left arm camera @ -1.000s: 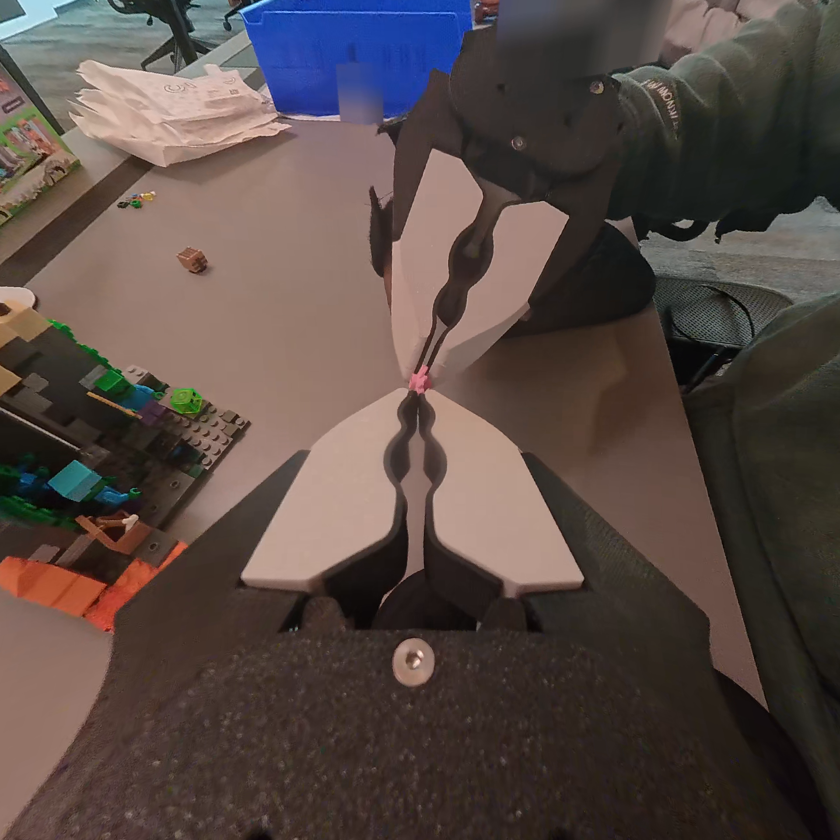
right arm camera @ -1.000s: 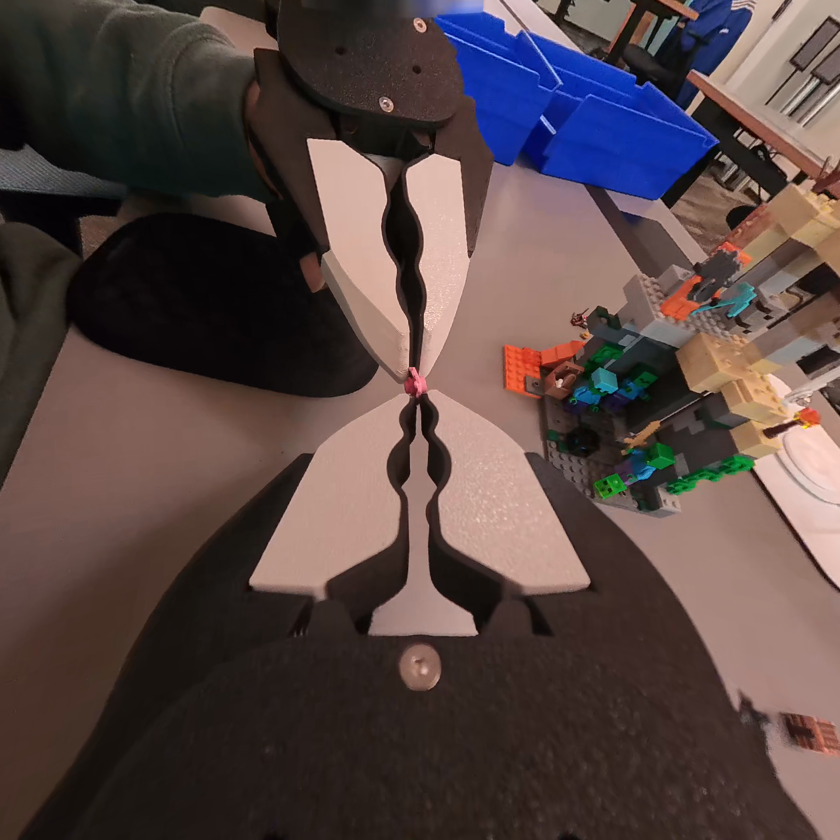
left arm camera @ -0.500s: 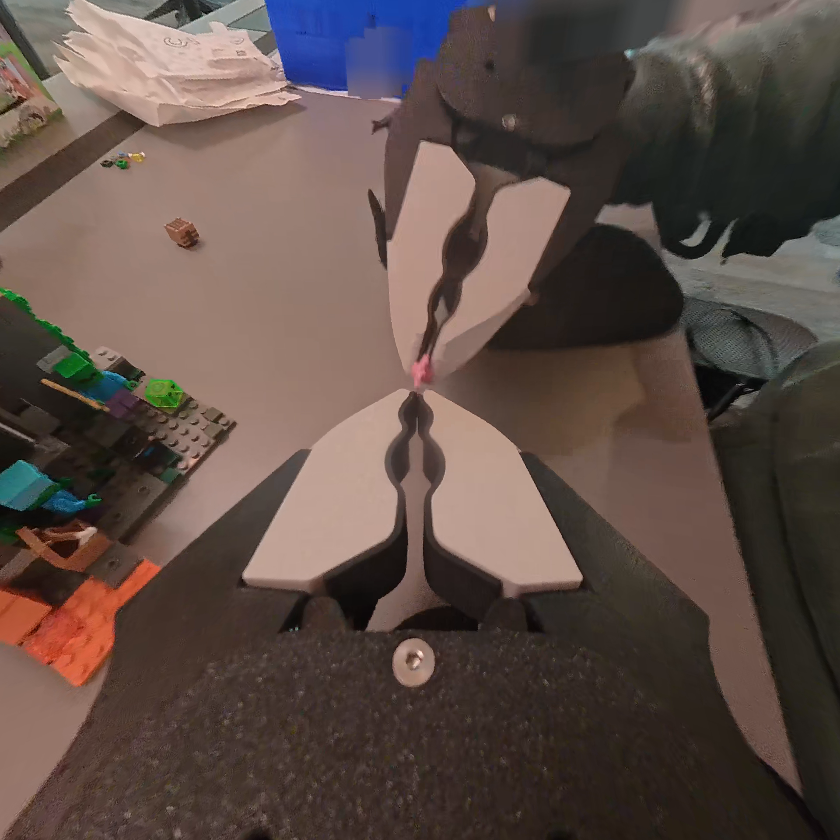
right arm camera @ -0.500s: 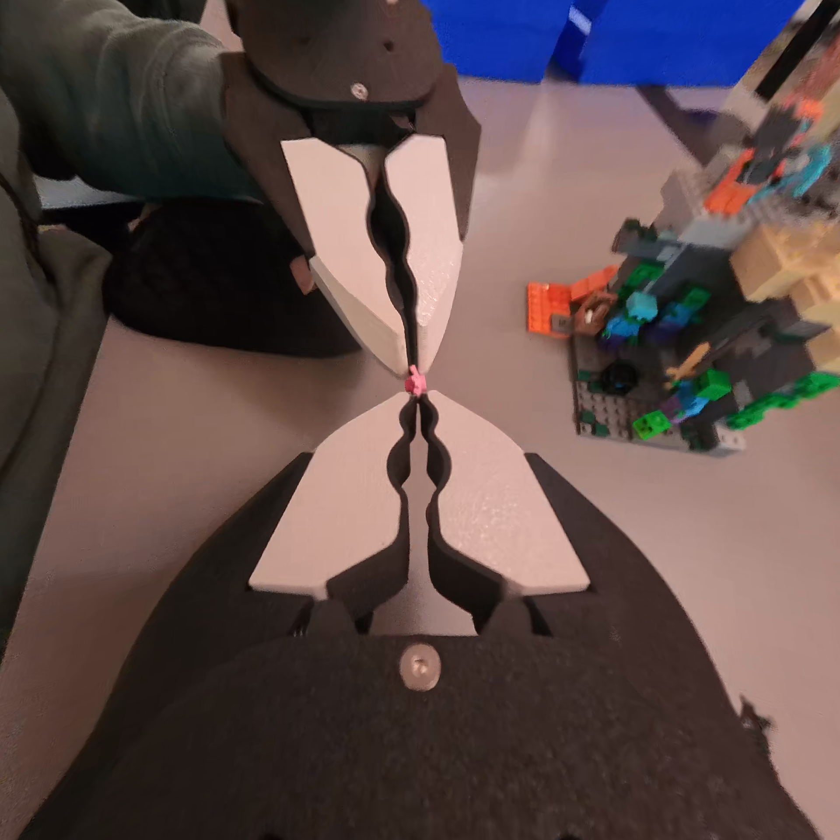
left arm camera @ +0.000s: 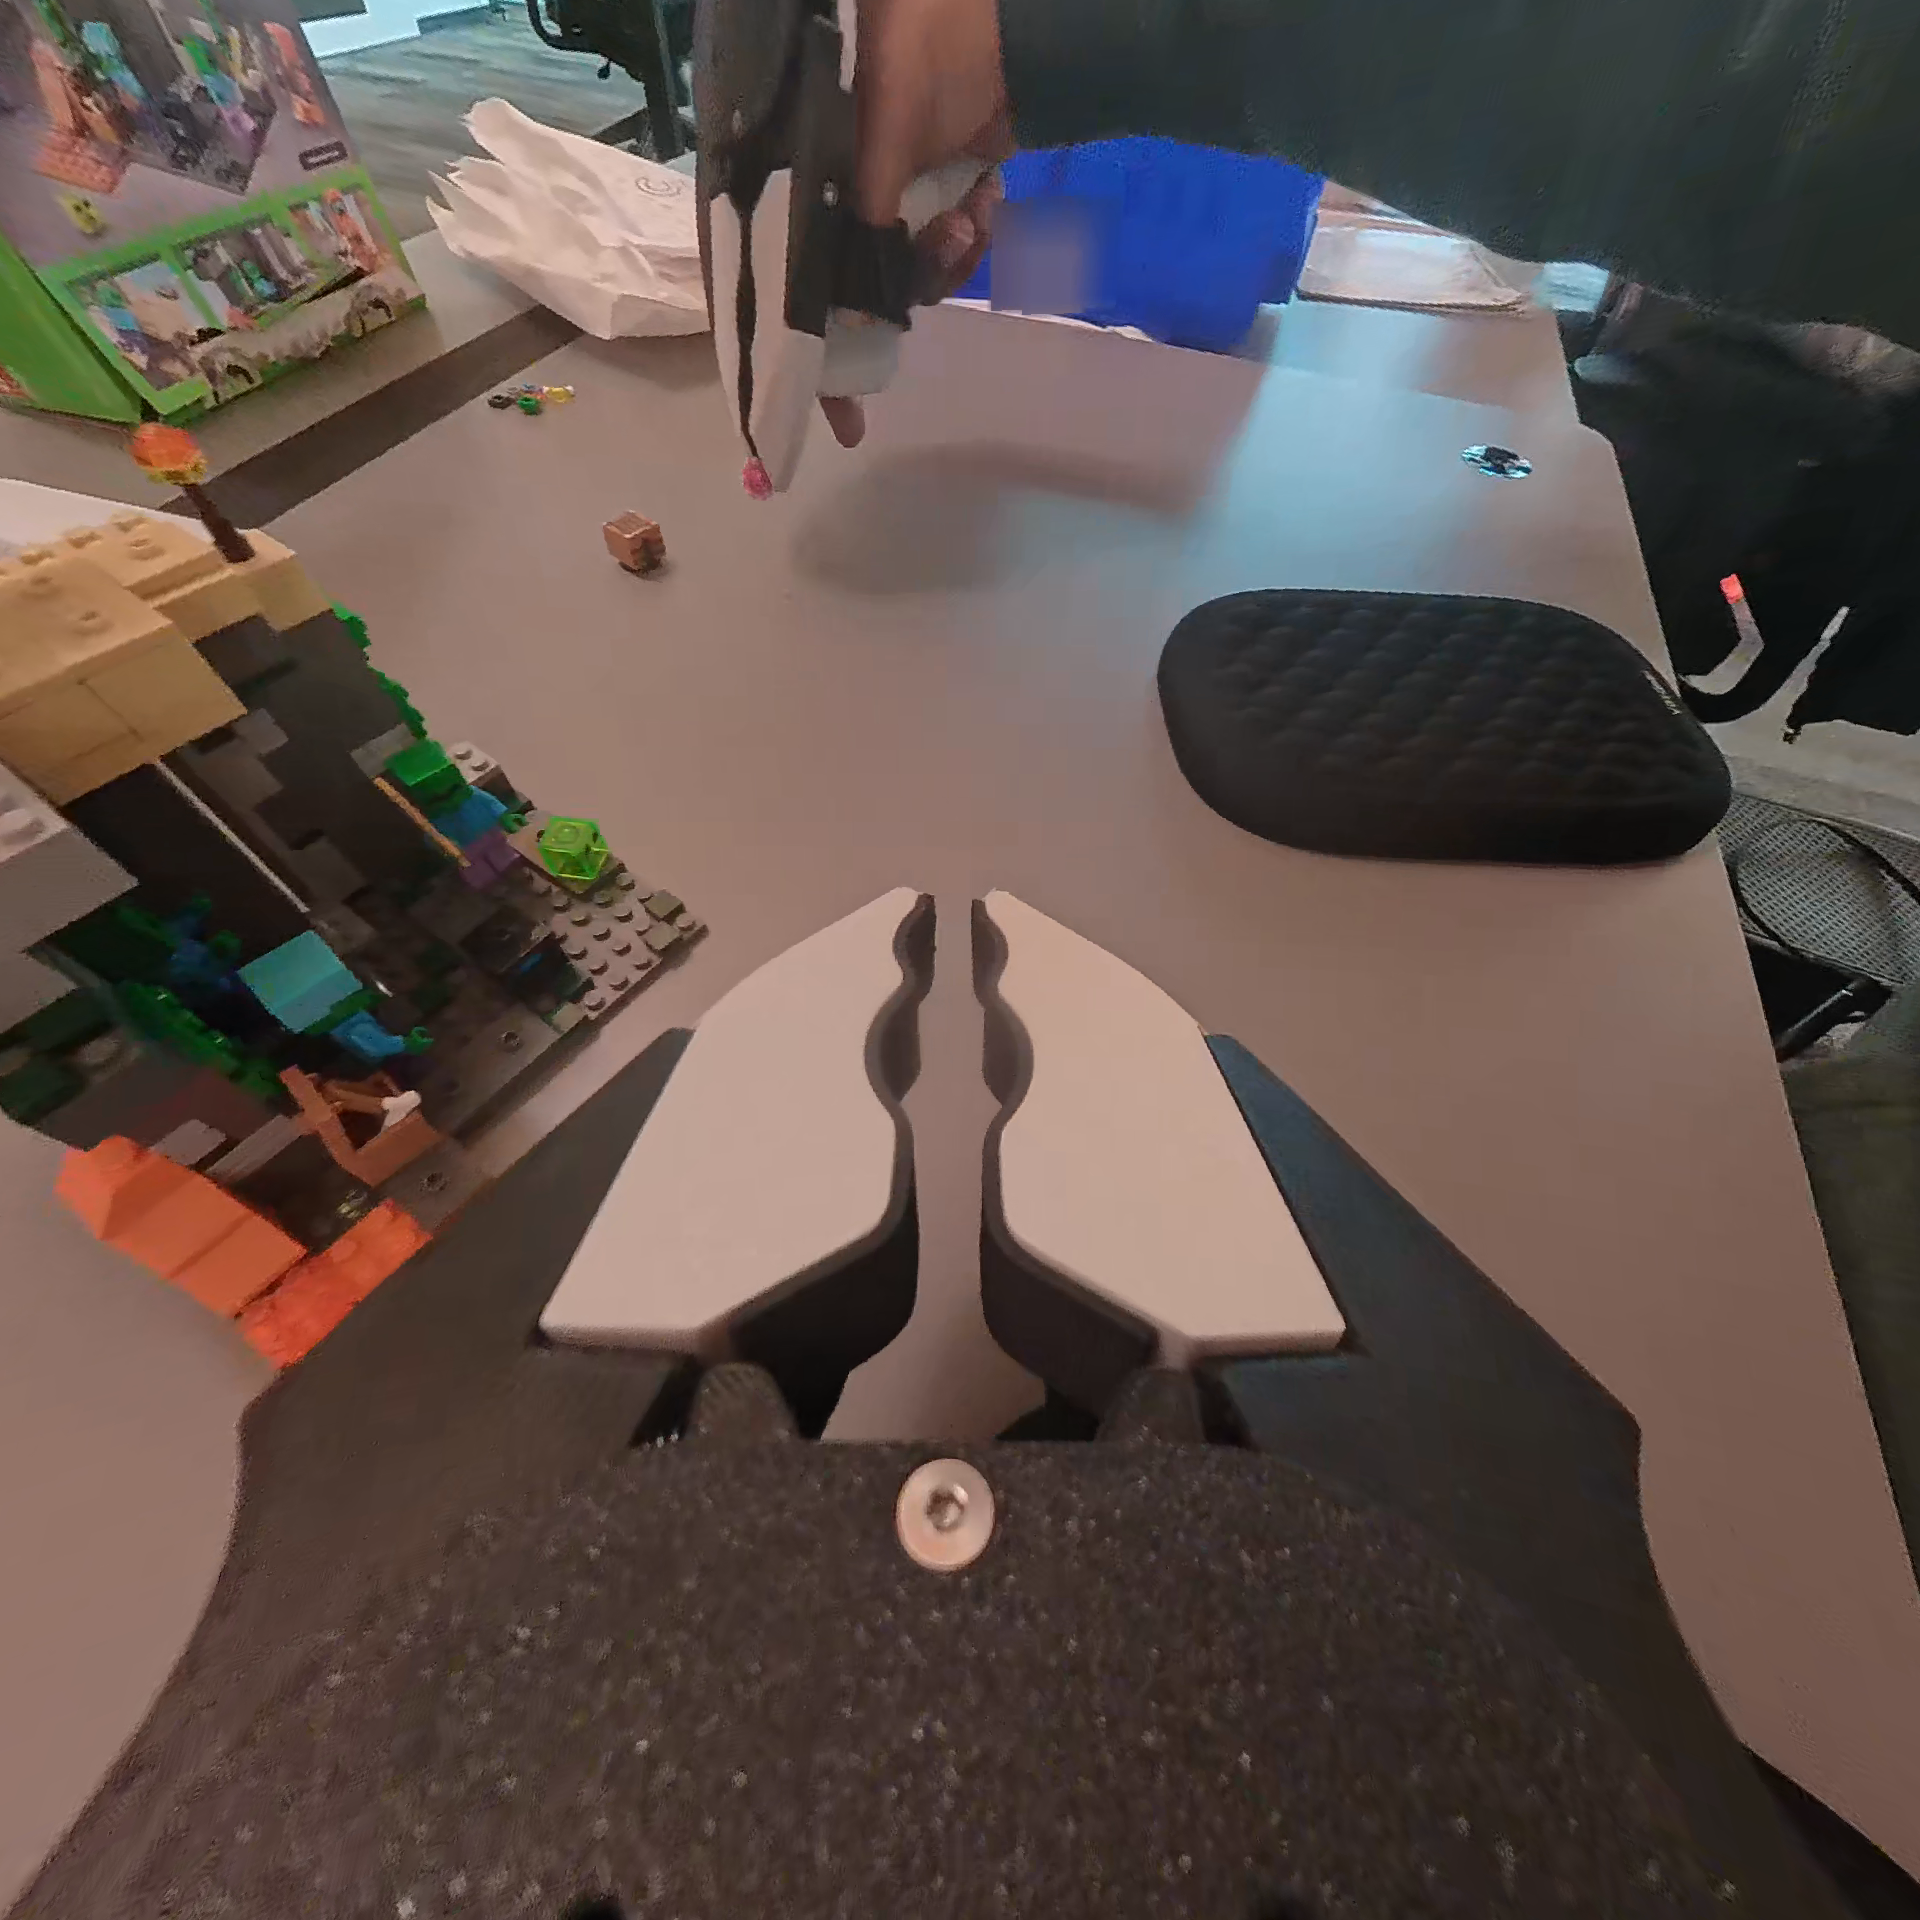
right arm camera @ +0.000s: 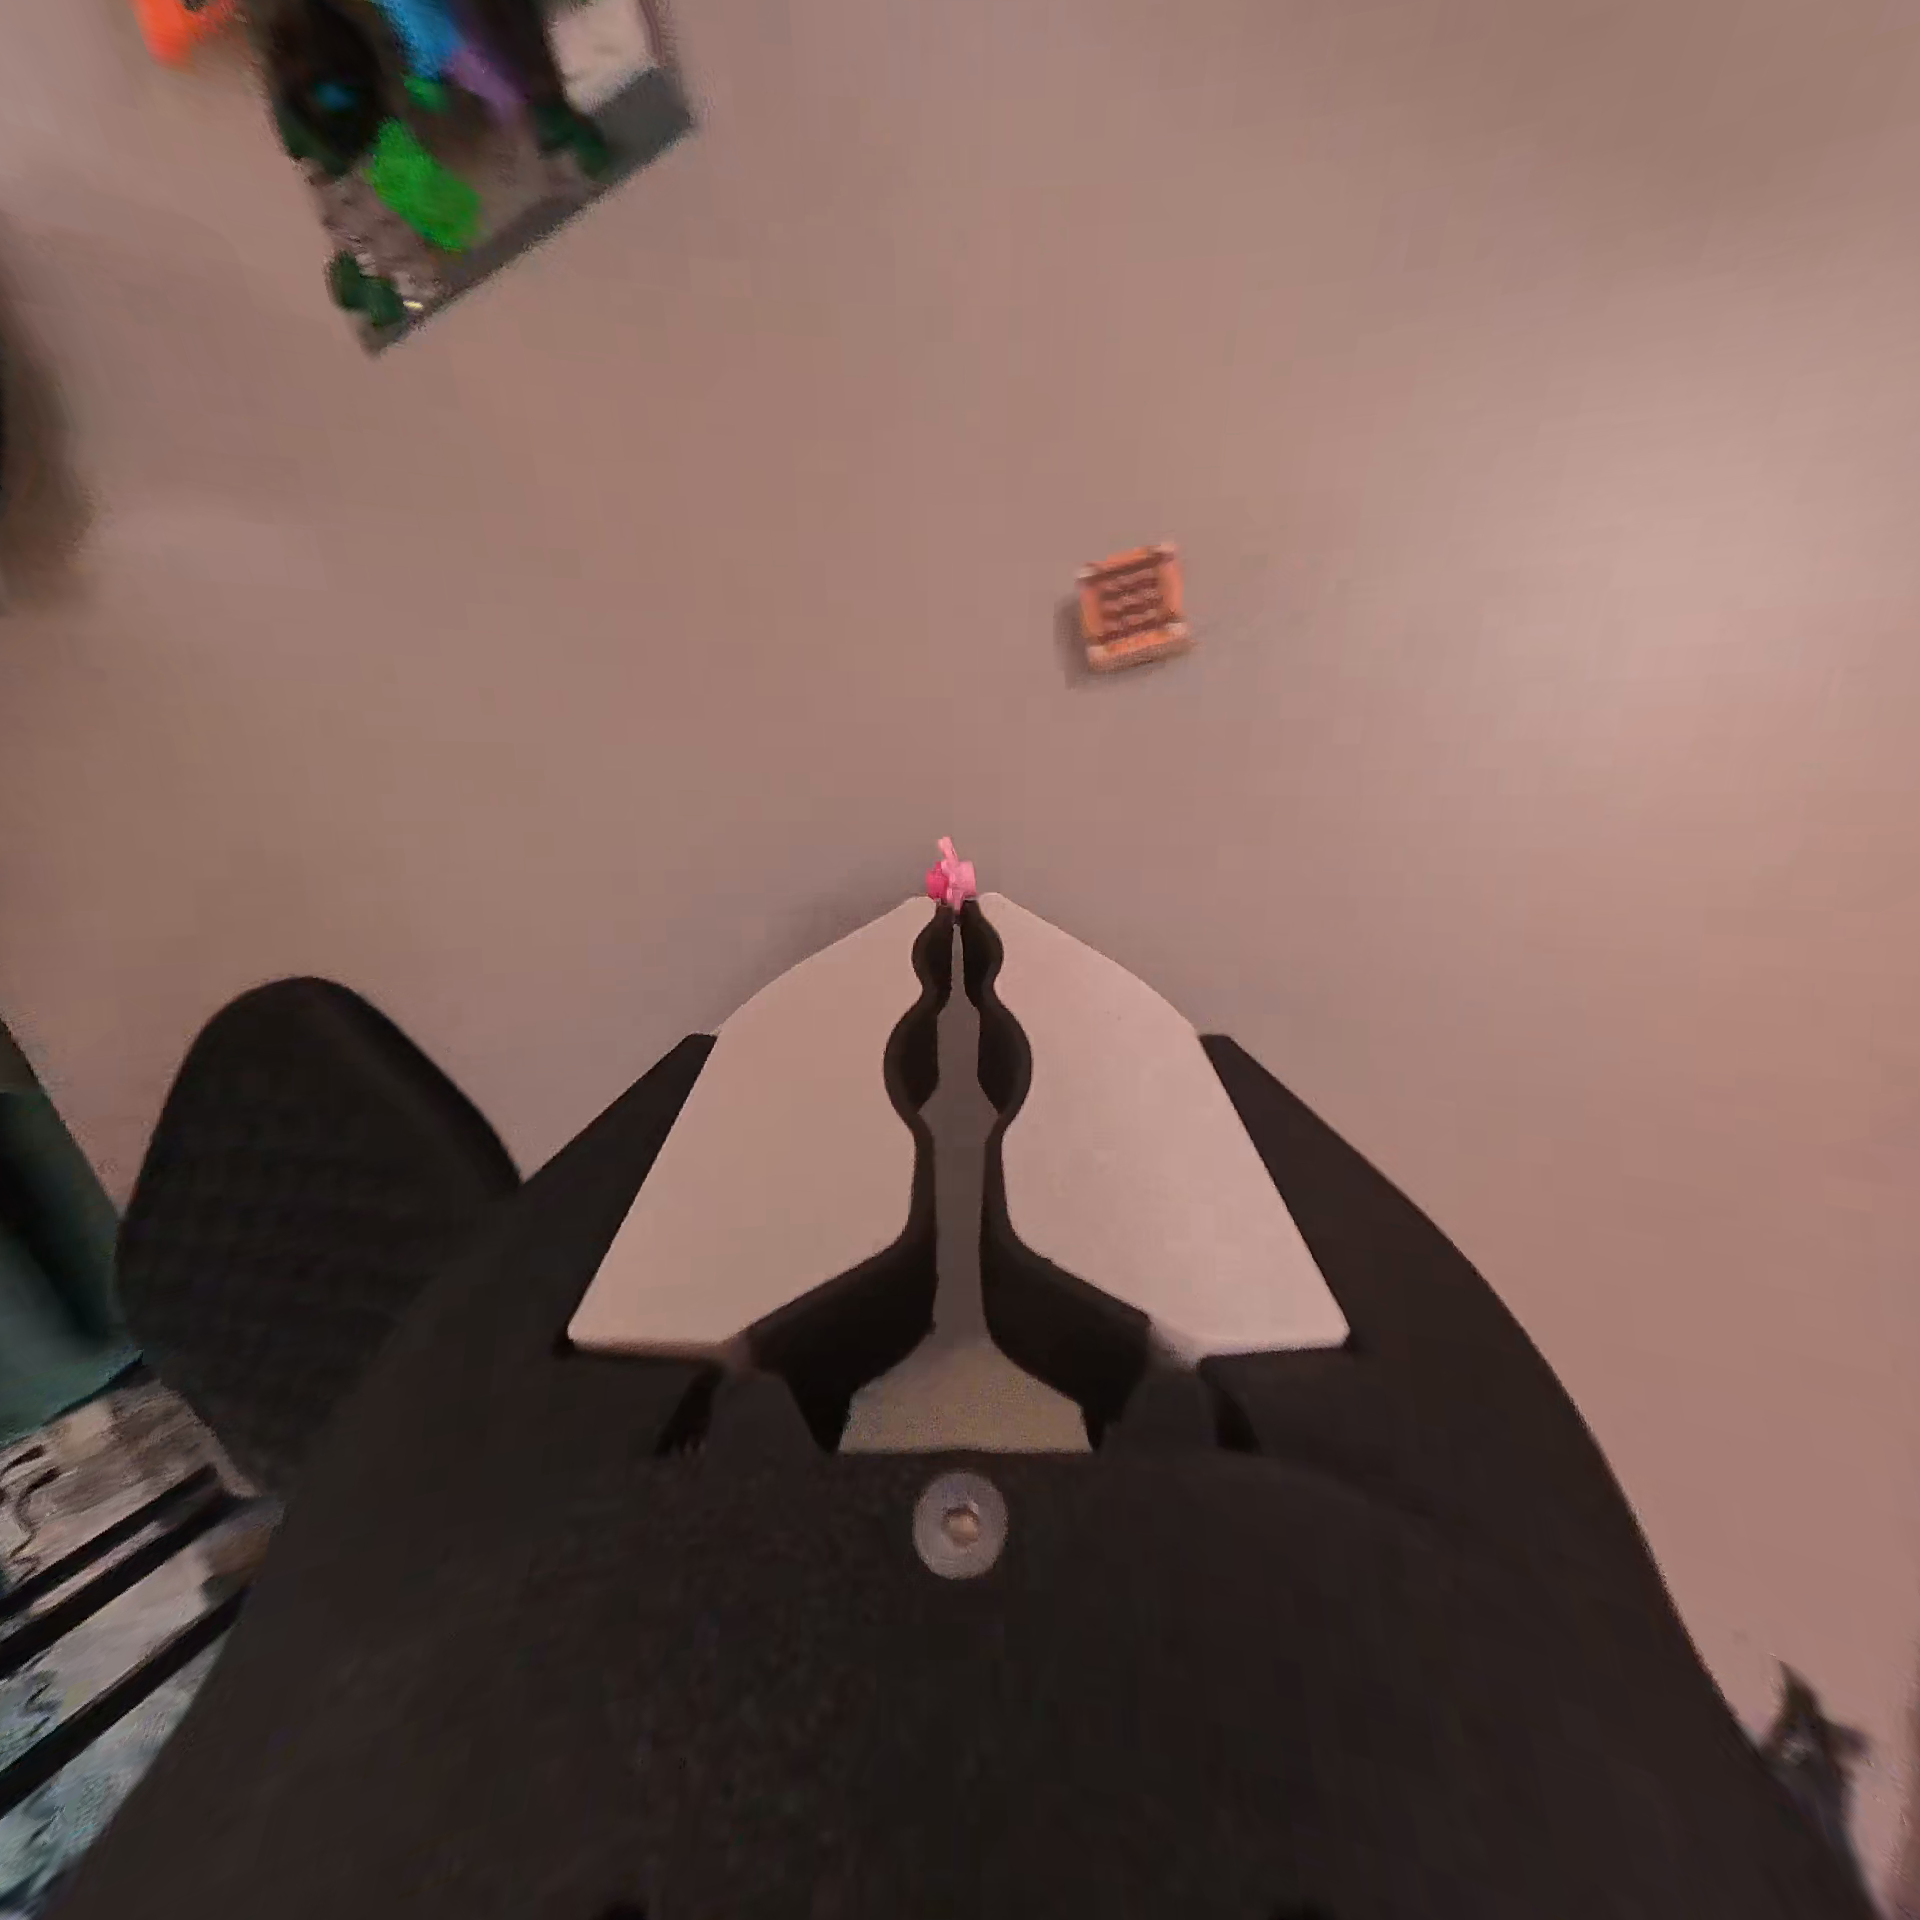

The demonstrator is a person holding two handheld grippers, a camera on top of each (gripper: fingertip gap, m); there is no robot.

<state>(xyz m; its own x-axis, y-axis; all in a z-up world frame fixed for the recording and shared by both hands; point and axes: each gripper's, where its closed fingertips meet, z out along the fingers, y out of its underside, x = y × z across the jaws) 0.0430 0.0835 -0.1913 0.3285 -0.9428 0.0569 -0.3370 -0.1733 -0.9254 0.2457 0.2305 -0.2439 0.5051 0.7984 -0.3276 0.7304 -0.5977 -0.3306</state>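
Right hand-held gripper [right arm camera: 953,902] has its two grey fingers pressed together on a tiny pink piece [right arm camera: 950,875], which sticks out just past the tips. It hangs above the grey desk [right arm camera: 1351,312] and points down at it. In the left wrist view the same right hand-held gripper [left arm camera: 766,473] shows far off, held by a hand [left arm camera: 914,156] in a dark sleeve, with the pink piece [left arm camera: 756,477] at its tip, up in the air above the desk

Left hand-held gripper [left arm camera: 953,906] has its fingers a little apart, with a thin gap between the tips and nothing in it. It is low over the desk [left arm camera: 1039,727], well apart from the other one

A small brown block [left arm camera: 635,542] sits on the desk near the pink piece; in the right wrist view the brown block [right arm camera: 1131,605] lies flat, ahead and a bit to the right. A big brick build [left arm camera: 260,904] with tan, black, green and orange bricks stands on the left. A black bumpy pad [left arm camera: 1439,722] lies on the right. Far back are a green toy box [left arm camera: 197,197] with pictures, white paper bags [left arm camera: 582,229], a blue bin [left arm camera: 1143,239] and some tiny loose bricks [left arm camera: 530,397]. The box and pad carry small writing that is too tiny to make out
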